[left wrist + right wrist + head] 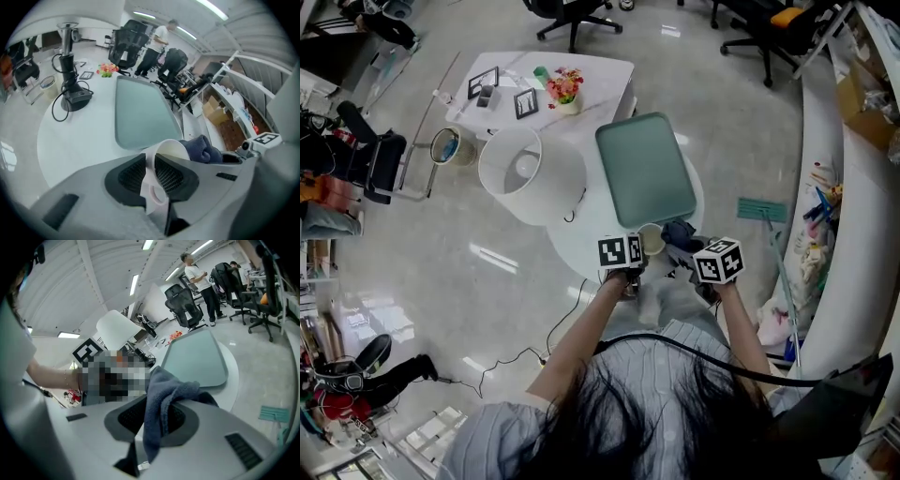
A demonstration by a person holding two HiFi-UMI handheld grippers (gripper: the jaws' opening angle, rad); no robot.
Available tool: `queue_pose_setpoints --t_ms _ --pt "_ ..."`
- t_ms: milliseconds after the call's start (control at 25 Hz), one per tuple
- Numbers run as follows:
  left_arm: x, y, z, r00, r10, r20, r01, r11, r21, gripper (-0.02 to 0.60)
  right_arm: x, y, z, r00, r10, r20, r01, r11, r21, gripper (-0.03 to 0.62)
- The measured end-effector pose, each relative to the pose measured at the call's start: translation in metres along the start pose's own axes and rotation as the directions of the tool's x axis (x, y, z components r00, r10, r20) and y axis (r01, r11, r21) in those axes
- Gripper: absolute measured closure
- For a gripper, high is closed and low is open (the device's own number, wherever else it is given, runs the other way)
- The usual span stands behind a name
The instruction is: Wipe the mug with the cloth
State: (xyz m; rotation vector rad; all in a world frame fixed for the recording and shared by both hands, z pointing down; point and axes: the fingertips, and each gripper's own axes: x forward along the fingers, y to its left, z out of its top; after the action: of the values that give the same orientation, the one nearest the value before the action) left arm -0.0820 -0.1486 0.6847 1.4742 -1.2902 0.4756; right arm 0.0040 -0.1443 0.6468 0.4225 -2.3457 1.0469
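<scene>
Left gripper pinches mug; right gripper pinches cloth.

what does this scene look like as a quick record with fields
left gripper: shut on the mug's wall
right gripper: shut on the cloth
mug: white, held over the table's near edge
cloth: dark blue, bunched right beside the mug's mouth
tray: green, on the table beyond the mug
table: white, round
</scene>
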Motion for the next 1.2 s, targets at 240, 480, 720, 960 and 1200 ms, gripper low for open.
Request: queue_pose_setpoints --t_ms 240,480,720,960,1200 --pt "-0.004 0.005 -0.007 0.998 0.047 0.040 -0.038 0.978 -0.203 0.522 -0.001 0.008 -0.006 1.000 -0.021 0.015 0.021 1.000 0.011 0.514" --pt "-0.005 0.004 -0.011 0.997 0.060 0.046 -0.047 0.969 -0.241 0.522 -0.002 0.013 -0.014 0.998 -0.051 0.038 0.050 0.998 0.042 0.514" --pt "-0.004 0.000 -0.005 1.000 0.006 0.017 -0.005 0.997 -0.078 0.522 -0.002 0.013 -0.014 0.995 -0.079 0.068 0.073 0.994 0.084 0.514" --pt "-0.018 -0.012 0.009 1.000 -0.012 0.018 0.008 0.983 0.183 0.463 -0.004 0.015 -0.013 0.993 -0.087 0.076 0.079 0.992 0.095 0.514" --pt "-0.016 -0.047 0.028 0.989 -0.110 -0.095 0.145 0.717 0.682 0.463 -0.005 0.015 -0.014 0.993 -0.083 0.081 0.075 0.992 0.104 0.514"
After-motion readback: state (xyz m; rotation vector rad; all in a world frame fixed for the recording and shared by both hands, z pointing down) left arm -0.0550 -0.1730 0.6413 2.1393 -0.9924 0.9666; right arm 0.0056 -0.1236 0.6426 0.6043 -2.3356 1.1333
